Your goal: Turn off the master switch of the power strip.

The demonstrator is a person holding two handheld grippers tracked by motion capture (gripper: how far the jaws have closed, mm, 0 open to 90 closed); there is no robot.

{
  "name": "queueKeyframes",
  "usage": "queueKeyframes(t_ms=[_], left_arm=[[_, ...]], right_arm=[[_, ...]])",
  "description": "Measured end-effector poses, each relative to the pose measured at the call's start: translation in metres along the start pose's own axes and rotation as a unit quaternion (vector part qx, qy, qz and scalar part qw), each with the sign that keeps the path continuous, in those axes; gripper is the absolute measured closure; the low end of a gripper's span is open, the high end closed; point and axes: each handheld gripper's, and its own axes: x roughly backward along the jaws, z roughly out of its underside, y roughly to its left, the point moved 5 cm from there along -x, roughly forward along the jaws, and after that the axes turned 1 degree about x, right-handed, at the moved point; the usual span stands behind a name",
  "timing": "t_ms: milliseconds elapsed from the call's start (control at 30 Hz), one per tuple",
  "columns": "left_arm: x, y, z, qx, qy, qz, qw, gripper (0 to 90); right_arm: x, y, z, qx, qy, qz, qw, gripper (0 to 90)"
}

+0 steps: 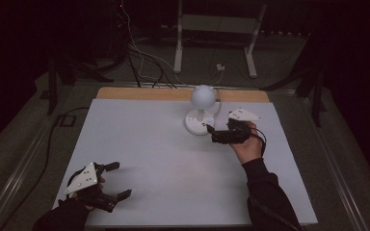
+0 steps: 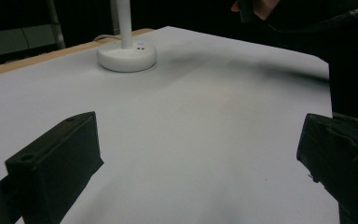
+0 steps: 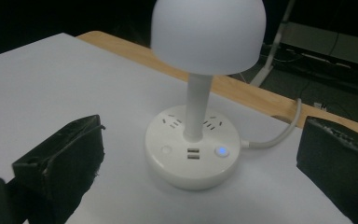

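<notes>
A white table lamp with a dome shade (image 1: 203, 96) (image 3: 208, 30) stands on a round base (image 1: 198, 123) (image 3: 193, 154) at the back middle of the white table top (image 1: 173, 159). The base carries sockets, USB ports and a lit blue button (image 3: 222, 150). My right gripper (image 1: 211, 134) (image 3: 203, 140) is open, its jaws wide apart just right of the base and pointing at it, holding nothing. At the front left corner my left gripper (image 1: 120, 180) (image 2: 198, 144) is open over bare table. From there the lamp base (image 2: 127, 56) lies far ahead.
The lamp's white cable (image 3: 275, 135) runs off the back over a wooden strip (image 1: 183, 94). Beyond the table stand a white frame (image 1: 217, 24) and loose floor cables (image 1: 144, 57). The surroundings are dark.
</notes>
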Motion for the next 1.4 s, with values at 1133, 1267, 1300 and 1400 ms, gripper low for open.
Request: queueKeyframes(t_ms=[1133,1267,1300,1400], left_arm=[[0.001,0.001,0.000,0.002,-0.003,0.001,1.0000,0.2],[0.001,0.001,0.000,0.002,-0.002,0.001,1.0000,0.2],[0.001,0.001,0.000,0.002,-0.002,0.001,1.0000,0.2],[0.001,0.001,0.000,0.003,-0.002,0.001,1.0000,0.2]], right_arm=[[-0.059,-0.026,0.014,-0.033,0.020,0.020,0.9990,33.0],[-0.062,-0.027,0.014,-0.025,0.021,0.027,0.9991,29.4],[-0.063,-0.026,0.014,-0.033,0.027,0.018,0.9989,28.3],[-0.067,-0.027,0.015,-0.029,0.026,0.035,0.9986,27.3]])
